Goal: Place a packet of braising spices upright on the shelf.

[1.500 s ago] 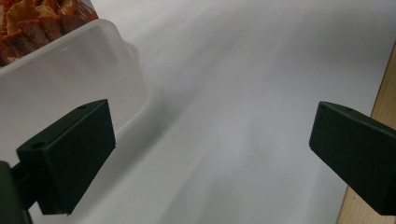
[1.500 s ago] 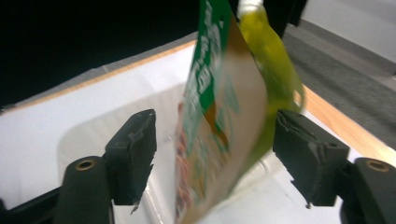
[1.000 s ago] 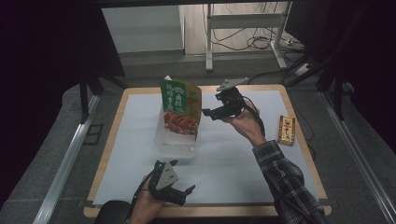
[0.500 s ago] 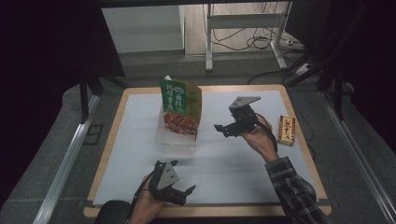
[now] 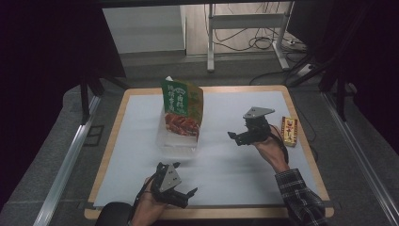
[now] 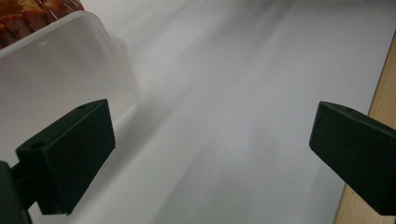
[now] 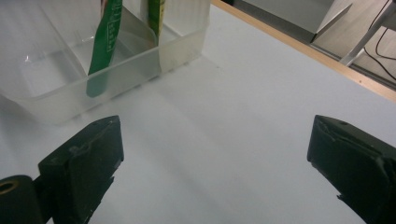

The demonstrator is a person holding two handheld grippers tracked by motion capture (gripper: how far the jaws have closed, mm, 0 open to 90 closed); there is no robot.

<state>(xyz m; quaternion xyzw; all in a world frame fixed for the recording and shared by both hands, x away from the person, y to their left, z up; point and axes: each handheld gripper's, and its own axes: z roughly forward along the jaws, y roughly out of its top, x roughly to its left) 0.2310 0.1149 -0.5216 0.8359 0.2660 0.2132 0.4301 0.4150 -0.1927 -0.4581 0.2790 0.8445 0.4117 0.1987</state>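
Right gripper [image 5: 237,137] pulls back from green pouch [image 5: 182,106], now propped upright in clear tub [image 5: 176,141]; fingers spread, empty. Left gripper [image 5: 184,197] rests, fingers spread.

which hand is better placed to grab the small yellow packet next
Right, probably: the right tongs stand open beside the yellow packet; the left tongs sit at the near edge, far from it.

A green food pouch [image 5: 182,107] with a picture of a reddish dish stands upright inside a clear plastic container [image 5: 175,140]. The container sits on the white mat [image 5: 226,165], toward its far left part.
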